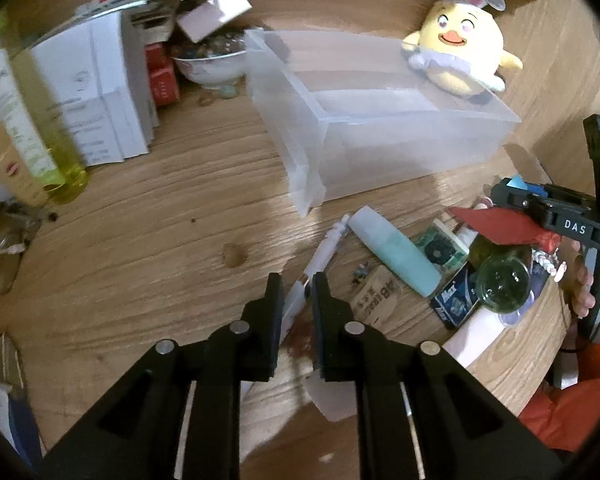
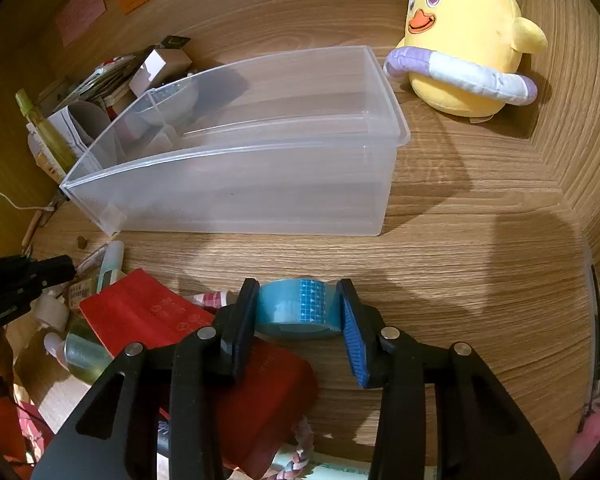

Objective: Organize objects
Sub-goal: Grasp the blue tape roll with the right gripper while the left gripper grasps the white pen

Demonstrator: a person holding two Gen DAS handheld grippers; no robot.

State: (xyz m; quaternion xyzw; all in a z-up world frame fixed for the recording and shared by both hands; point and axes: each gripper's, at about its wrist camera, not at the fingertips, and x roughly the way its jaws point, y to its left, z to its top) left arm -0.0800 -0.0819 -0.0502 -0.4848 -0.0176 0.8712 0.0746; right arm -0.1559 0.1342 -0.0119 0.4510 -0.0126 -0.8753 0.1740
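Observation:
In the left wrist view my left gripper (image 1: 298,279) is shut on the lower end of a slim white pen (image 1: 329,245) that lies slanted on the wooden table. In the right wrist view my right gripper (image 2: 299,286) is shut on a blue tape roll (image 2: 296,310), with one pad on each side of it. The roll sits at the table surface beside a red packet (image 2: 156,316). A clear plastic box (image 2: 240,196) stands open and empty just beyond the roll. The same clear box (image 1: 400,148) shows beyond the pen.
A yellow plush chick (image 2: 464,40) sits right of the box. A teal tube (image 1: 396,256), a green glass bottle (image 1: 500,280) and small packets lie in a pile by the pen. A yellow-green bottle (image 1: 44,120), white cartons (image 1: 96,92) and a bowl (image 1: 210,64) stand far left.

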